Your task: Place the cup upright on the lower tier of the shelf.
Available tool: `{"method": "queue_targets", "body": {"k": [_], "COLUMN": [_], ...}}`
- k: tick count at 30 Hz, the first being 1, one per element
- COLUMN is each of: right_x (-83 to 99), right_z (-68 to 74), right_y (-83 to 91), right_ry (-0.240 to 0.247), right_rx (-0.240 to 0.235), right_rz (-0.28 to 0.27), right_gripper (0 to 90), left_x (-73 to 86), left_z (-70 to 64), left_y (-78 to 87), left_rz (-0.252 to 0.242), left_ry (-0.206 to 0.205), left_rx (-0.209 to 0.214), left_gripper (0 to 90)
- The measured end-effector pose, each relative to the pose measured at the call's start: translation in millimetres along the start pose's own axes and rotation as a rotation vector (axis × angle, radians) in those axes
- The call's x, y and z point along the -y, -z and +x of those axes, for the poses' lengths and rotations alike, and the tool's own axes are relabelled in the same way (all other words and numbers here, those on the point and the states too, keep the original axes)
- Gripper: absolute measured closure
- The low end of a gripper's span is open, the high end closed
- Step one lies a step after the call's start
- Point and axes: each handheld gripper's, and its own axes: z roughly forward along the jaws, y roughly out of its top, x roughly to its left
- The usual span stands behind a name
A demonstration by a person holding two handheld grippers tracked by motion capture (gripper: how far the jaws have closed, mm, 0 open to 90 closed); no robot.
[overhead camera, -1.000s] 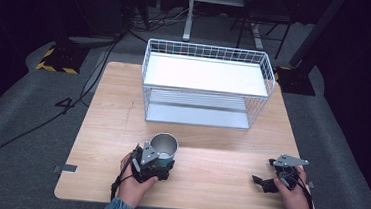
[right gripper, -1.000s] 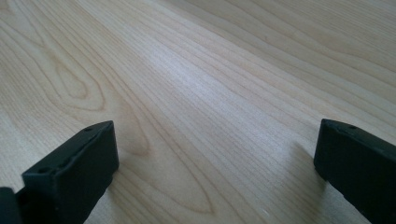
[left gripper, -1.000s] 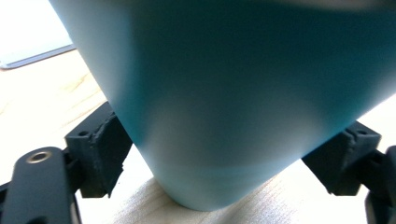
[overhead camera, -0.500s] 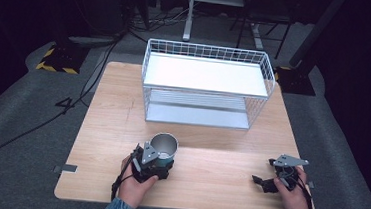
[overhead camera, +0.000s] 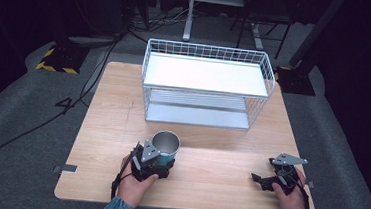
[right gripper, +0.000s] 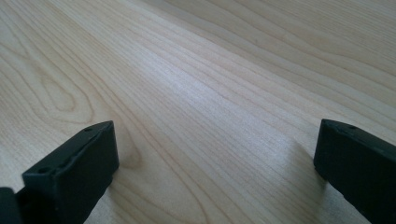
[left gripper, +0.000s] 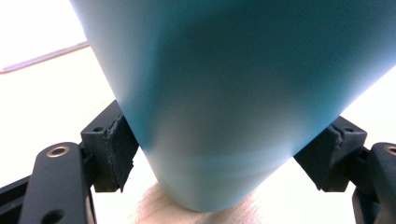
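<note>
Two grippers | left gripper (overhead camera: 155,163) jaws clamping teal cup (left gripper: 233,93) | right gripper (overhead camera: 267,182) jaws spread

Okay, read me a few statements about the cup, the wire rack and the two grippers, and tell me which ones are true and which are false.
1. The teal cup stands upright on the wooden table. True.
2. The left gripper has its jaws on either side of the cup. True.
3. The right gripper holds a spoon. False: its jaws are wide apart over bare wood.
4. The cup sits on the white wire rack. False: it stands on the table in front of the rack.
</note>
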Motion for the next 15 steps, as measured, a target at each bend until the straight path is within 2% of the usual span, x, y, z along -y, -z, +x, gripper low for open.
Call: {"method": "queue_targets", "body": {"k": [8, 15], "right_x": [-0.6, -0.8], "right_z": [0.2, 0.4], "right_y": [-0.7, -0.9], "right_ry": [-0.006, -0.01], "right_rx": [0.007, 0.01], "right_rz": [0.0, -0.001], "right_gripper": [0.0, 0.0], "left_x": [-16.4, -35.5], "left_z": [-1.4, -4.1], "left_y": [1.3, 0.4], "left_rz": [-0.009, -0.018], "left_ry": [-0.007, -0.031], "left_rx": [0.002, 0.001], "left_gripper": [23.0, 23.0]}}
